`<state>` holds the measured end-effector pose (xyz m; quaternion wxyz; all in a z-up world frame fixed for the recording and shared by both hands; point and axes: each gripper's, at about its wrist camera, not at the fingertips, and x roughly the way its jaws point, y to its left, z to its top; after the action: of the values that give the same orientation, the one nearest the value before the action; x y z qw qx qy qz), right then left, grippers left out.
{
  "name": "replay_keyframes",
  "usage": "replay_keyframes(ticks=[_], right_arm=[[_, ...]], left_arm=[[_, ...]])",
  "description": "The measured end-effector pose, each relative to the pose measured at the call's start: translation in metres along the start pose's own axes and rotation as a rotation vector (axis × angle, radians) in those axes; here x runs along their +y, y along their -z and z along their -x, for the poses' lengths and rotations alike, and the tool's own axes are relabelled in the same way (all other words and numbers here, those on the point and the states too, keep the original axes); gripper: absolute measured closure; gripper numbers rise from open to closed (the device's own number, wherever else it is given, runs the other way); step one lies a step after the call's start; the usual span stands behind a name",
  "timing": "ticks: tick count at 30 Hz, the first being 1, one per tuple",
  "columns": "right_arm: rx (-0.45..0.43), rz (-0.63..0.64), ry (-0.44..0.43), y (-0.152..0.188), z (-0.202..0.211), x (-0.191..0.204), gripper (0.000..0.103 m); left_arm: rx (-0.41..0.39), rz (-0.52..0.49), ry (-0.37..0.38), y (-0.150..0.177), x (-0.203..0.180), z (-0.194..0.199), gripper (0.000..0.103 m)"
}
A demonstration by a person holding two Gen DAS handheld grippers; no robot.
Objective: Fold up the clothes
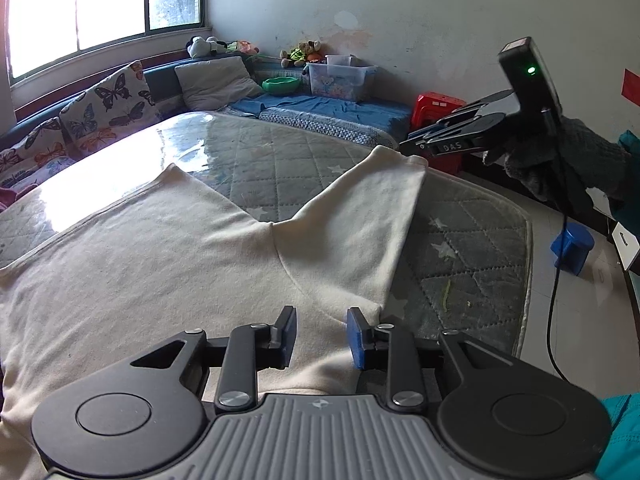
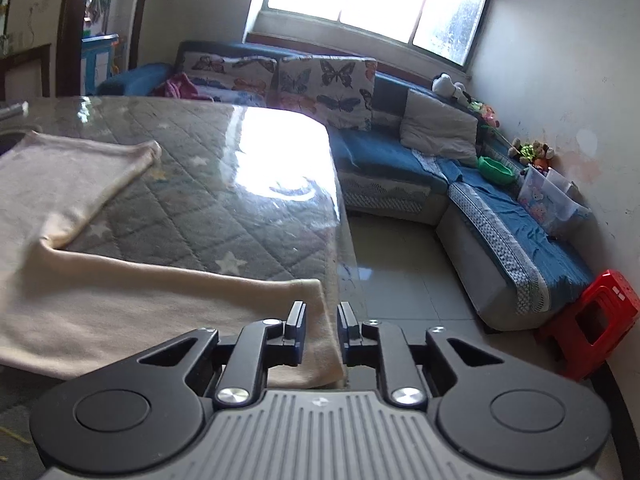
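Observation:
Cream trousers (image 1: 168, 264) lie flat on the quilted grey table (image 1: 472, 224), with two legs pointing away from me. My left gripper (image 1: 322, 330) is open just above the near edge of the cloth, at its right side. My right gripper (image 1: 412, 148) shows at the far end of the right leg, by its hem, held in a gloved hand. In the right wrist view the right gripper (image 2: 322, 330) is open with the hem corner of the cream trousers (image 2: 132, 300) between and under its fingers.
The table has a glossy cover and its right edge (image 2: 340, 240) drops to a tiled floor. A blue sofa (image 2: 500, 232) with cushions runs along the wall. A red stool (image 2: 592, 320) and a blue object (image 1: 572, 248) stand on the floor.

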<state>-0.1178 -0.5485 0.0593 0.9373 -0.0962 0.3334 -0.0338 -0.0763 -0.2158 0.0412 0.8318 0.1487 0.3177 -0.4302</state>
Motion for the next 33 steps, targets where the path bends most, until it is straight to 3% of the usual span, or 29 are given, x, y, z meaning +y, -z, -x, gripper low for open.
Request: replay_keyframes(ticks=[4, 7, 20, 27, 33], right_arm=[[-0.011, -0.047, -0.134, 0.002, 0.017, 0.014, 0.078], [0.008, -0.061, -0.184, 0.009, 0.015, 0.024, 0.077], [0.055, -0.135, -0.071, 0.020, 0.001, -0.009, 0.075], [0.021, -0.128, -0.121, -0.005, -0.014, -0.004, 0.075], [0.063, -0.123, -0.124, -0.011, -0.045, 0.002, 0.073]], left_arm=[[0.008, -0.001, 0.008, 0.001, -0.002, -0.004, 0.073], [0.011, -0.005, 0.013, 0.001, -0.003, -0.005, 0.073], [0.024, 0.003, 0.021, 0.004, -0.002, -0.007, 0.073], [0.024, 0.012, 0.019, 0.004, -0.002, -0.007, 0.073], [0.015, 0.029, 0.017, 0.005, -0.001, -0.006, 0.073]])
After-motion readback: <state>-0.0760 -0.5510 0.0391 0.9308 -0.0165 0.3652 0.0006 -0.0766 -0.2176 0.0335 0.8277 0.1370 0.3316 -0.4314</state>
